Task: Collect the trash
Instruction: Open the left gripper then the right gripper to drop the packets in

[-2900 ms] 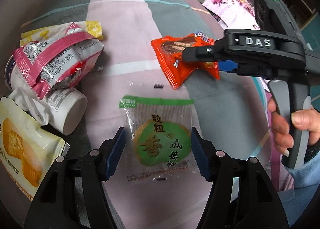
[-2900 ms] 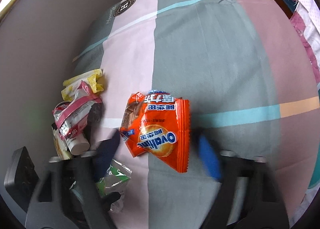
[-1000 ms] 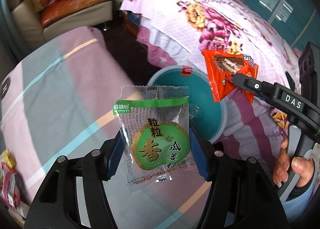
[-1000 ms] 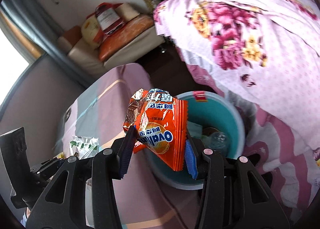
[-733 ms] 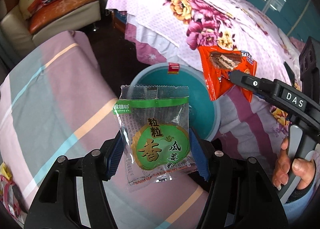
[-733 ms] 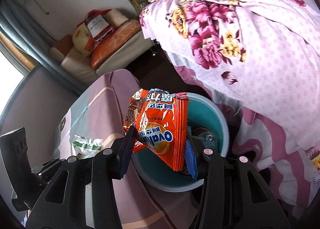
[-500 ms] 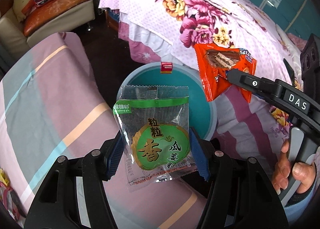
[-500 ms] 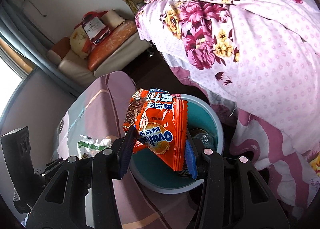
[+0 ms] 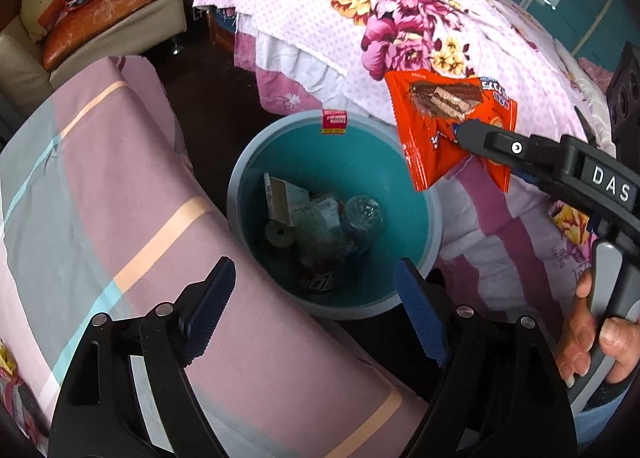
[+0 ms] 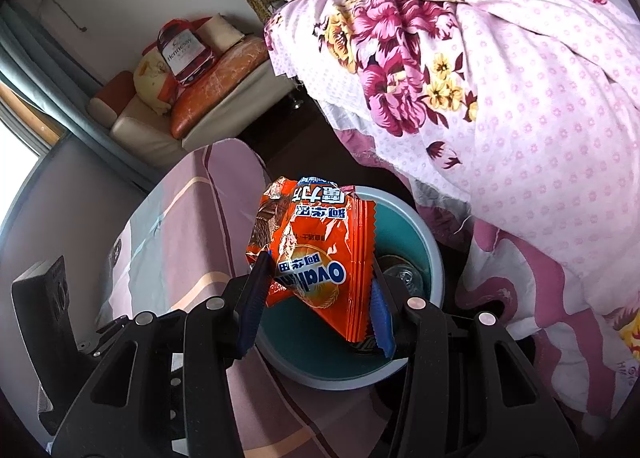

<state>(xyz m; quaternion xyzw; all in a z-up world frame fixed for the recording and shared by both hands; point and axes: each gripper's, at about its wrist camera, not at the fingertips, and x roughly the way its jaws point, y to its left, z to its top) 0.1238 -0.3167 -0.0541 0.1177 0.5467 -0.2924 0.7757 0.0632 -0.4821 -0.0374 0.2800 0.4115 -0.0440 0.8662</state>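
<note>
My left gripper [image 9: 316, 312] is open and empty, held above the near rim of a teal trash bin [image 9: 416, 194]. The bin holds several pieces of trash, among them a clear bottle [image 9: 362, 214] and a card box [image 9: 280, 198]. The green wrapper is not in view. My right gripper [image 10: 316, 310] is shut on an orange Ovaltine wrapper [image 10: 320, 254] and holds it over the bin [image 10: 430, 254]. It also shows in the left wrist view [image 9: 436, 126], above the bin's right rim.
A striped pink and grey cloth surface [image 9: 100, 194] lies left of the bin. A floral bedspread [image 9: 400, 18] hangs behind and right of it. A sofa with cushions [image 9: 100, 18] stands at the back left. Dark floor surrounds the bin.
My left gripper has opened and the green wrapper it held is gone from its jaws. Both grippers have moved closer over the bin. The right gripper still holds the orange wrapper.
</note>
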